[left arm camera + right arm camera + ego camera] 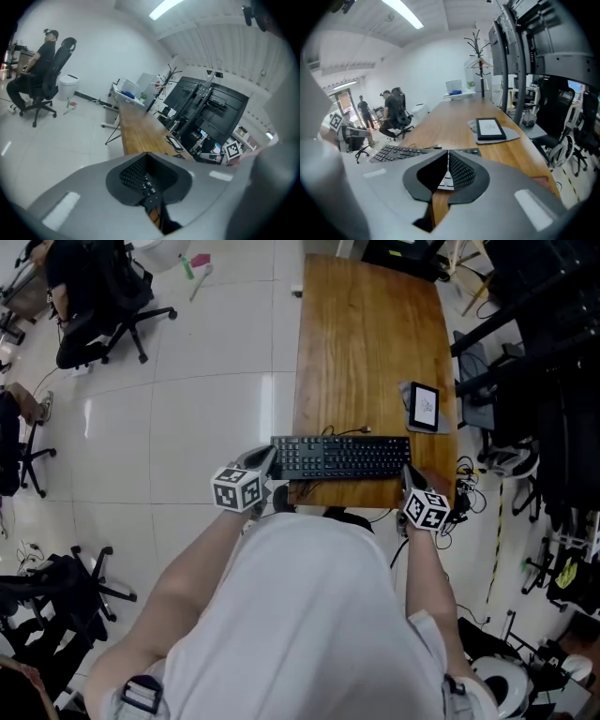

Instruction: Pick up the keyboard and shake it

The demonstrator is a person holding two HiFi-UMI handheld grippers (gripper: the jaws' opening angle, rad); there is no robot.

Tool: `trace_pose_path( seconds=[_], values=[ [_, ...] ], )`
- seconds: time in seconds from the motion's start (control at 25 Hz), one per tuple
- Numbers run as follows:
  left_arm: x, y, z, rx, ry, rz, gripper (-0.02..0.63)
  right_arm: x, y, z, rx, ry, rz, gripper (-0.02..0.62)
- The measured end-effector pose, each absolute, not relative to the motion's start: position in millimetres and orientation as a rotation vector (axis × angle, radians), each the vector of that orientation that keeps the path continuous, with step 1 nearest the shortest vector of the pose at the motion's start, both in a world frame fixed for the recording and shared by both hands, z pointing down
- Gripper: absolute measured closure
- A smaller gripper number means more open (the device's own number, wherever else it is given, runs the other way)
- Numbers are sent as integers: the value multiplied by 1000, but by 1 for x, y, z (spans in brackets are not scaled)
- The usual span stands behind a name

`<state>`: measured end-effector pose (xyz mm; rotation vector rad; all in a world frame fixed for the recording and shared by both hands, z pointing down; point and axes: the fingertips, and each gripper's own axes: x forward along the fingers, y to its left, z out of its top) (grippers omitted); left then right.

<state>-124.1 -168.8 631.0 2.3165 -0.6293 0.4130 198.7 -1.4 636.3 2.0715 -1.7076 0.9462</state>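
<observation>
A black keyboard [342, 457] lies across the near edge of the wooden table [366, 334]. My left gripper [265, 461] is at its left end, and my right gripper [410, 474] is at its right end. In the left gripper view the jaws are closed together, and the keyboard's [140, 179] keys show between the pads of the left gripper [149, 183]. The right gripper view shows the right gripper [447, 171] with its jaws also closed, pinching the end of the keyboard [393, 152]. The keyboard's cable runs off its back edge.
A tablet [424, 407] on a grey mat rests on the table's right side, behind the keyboard. Office chairs [98, 320] stand on the tiled floor to the left, with a person seated there. Dark stands and cables [525, 381] crowd the right of the table.
</observation>
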Motion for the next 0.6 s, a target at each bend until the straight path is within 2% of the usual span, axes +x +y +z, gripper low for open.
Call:
trace_pose_path(
  seconds=[0.28,0.6],
  values=[
    [-83,-158,596,2455,-456,379,607,122,-59,588,1921,-2092,842,594],
    [-77,-150,579,2536,-420,366,607,70,-83,557,1812,-2276,781,594]
  ],
)
